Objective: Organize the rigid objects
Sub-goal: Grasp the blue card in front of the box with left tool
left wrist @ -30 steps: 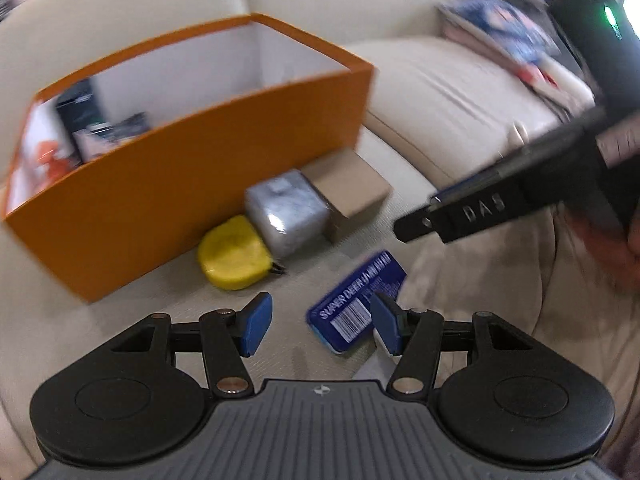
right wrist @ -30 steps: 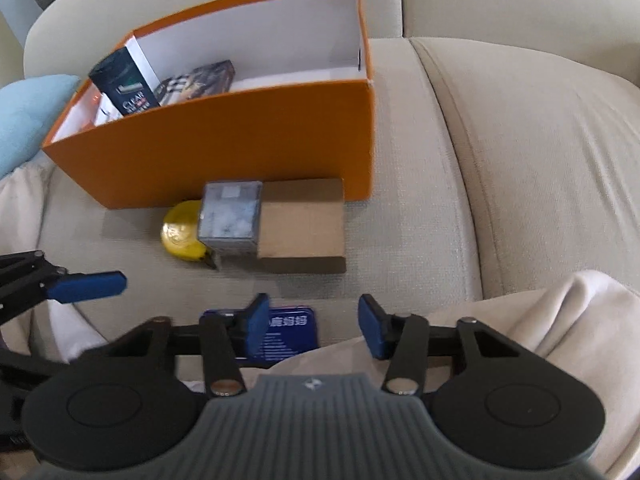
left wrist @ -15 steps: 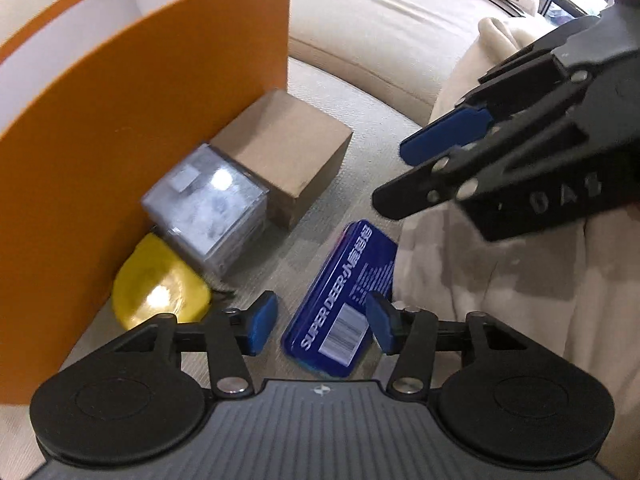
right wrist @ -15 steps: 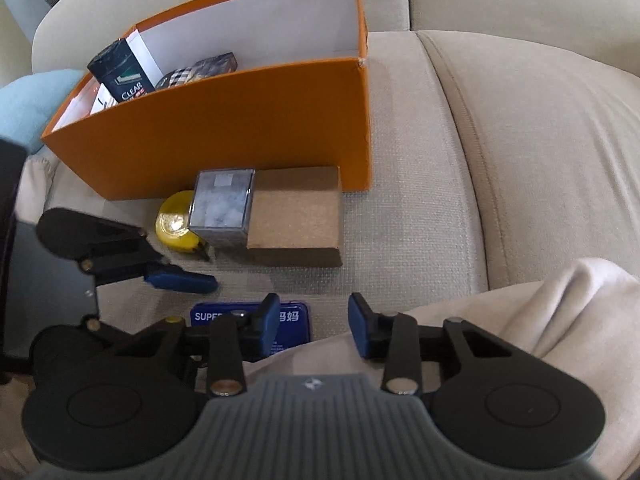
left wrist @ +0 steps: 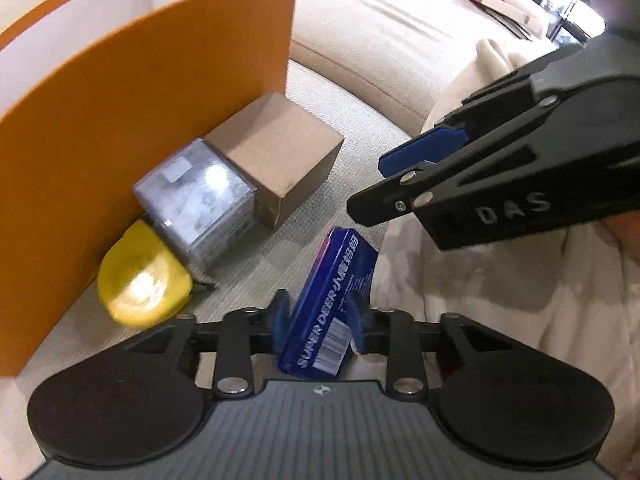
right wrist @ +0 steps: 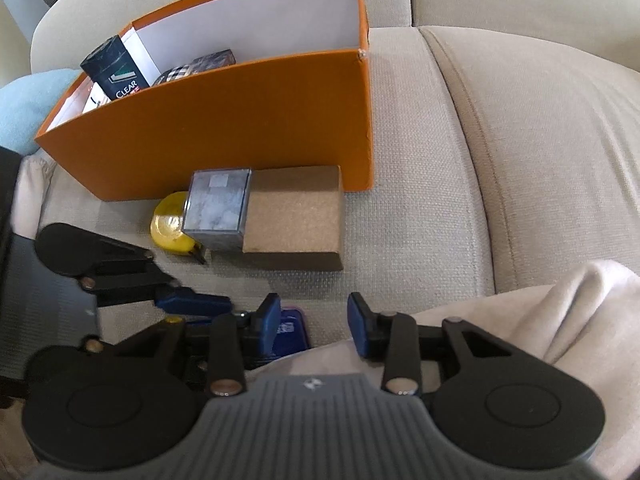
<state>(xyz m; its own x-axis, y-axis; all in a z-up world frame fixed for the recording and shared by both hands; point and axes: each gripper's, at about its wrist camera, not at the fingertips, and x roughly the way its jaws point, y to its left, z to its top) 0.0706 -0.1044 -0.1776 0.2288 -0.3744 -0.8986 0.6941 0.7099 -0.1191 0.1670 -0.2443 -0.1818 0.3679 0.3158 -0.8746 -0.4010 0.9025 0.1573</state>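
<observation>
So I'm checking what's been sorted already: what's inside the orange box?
In the orange box, at its left end: a dark CLEAR shampoo box standing tilted, a plaid-patterned box and a dark marbled box. The front wall hides the floor and anything lower.

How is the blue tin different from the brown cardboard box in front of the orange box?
The blue tin is thin, glossy and printed; the brown cardboard box is thicker, matt and plain. The blue tin stands tilted on its edge, clamped in the left gripper, whose jaws have just been closing; the brown cardboard box lies flat, untouched, beside the orange box. Both are rigid, rectangular and still outside the orange box.
</observation>
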